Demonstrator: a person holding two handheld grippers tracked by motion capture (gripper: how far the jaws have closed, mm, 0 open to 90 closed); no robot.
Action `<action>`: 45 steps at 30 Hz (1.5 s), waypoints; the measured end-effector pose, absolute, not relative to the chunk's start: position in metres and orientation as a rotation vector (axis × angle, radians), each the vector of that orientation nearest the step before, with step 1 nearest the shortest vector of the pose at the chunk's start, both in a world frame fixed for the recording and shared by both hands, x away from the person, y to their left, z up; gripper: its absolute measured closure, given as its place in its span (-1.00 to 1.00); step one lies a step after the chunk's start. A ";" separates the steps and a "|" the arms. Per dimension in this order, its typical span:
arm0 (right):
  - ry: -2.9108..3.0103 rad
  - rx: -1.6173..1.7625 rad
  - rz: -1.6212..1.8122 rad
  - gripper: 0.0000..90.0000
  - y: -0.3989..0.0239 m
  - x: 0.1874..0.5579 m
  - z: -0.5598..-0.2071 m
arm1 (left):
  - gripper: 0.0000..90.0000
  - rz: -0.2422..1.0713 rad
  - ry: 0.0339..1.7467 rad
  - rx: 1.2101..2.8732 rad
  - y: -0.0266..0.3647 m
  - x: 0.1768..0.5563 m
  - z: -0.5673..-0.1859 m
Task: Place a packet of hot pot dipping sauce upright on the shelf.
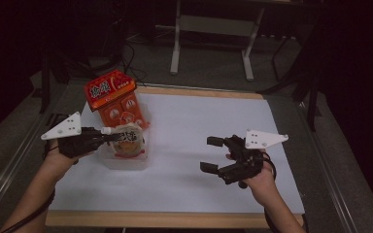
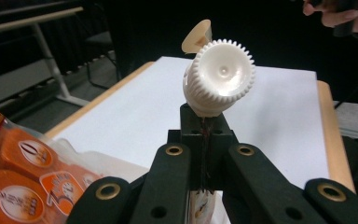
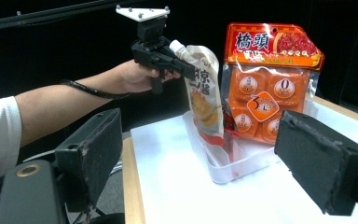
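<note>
A spouted sauce pouch (image 1: 127, 141) with a white ribbed cap (image 2: 219, 77) hangs upright over a clear plastic tray (image 1: 125, 162). My left gripper (image 1: 108, 137) is shut on the pouch's top, just below the cap; its jaws (image 2: 203, 123) are pinched together on the thin seam. An orange snack packet (image 1: 118, 99) stands in the tray behind the pouch. In the right gripper view the pouch (image 3: 205, 98) sits in front of the packet (image 3: 268, 79), with its lower end inside the tray (image 3: 233, 163). My right gripper (image 1: 210, 154) waits open at the table's right, holding nothing.
A white sheet (image 1: 199, 126) covers the wooden tabletop, with bare room between the tray and my right hand. A white metal stand (image 1: 213, 29) sits on the floor beyond the far edge. Dark surroundings lie on both sides.
</note>
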State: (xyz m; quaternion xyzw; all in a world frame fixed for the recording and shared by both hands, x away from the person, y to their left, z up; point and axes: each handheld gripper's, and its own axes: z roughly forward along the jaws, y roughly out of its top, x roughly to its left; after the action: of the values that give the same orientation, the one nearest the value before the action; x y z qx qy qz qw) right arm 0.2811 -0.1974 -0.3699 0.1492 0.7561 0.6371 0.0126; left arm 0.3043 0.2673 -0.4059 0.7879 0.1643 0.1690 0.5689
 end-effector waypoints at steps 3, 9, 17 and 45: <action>2.360 0.469 1.980 -0.66 -0.197 0.281 -0.371 | 0.99 0.390 0.380 1.868 0.271 0.305 -0.411; 2.367 0.475 1.980 -0.66 -0.197 0.282 -0.373 | 0.99 0.384 0.359 1.904 0.277 0.305 -0.422; 2.375 0.480 1.974 -0.66 -0.197 0.282 -0.375 | 0.99 0.376 0.347 1.905 0.279 0.305 -0.436; 2.404 0.527 1.968 -0.66 -0.200 0.283 -0.386 | 0.80 0.326 0.336 1.849 0.293 0.303 -0.480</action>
State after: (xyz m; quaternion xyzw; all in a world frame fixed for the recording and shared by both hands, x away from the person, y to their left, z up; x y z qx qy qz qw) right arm 0.2829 -0.2001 -0.3858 0.1672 0.7629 0.6245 -0.0047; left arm 0.3033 0.2927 -0.4803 0.7904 0.1436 0.1395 0.5789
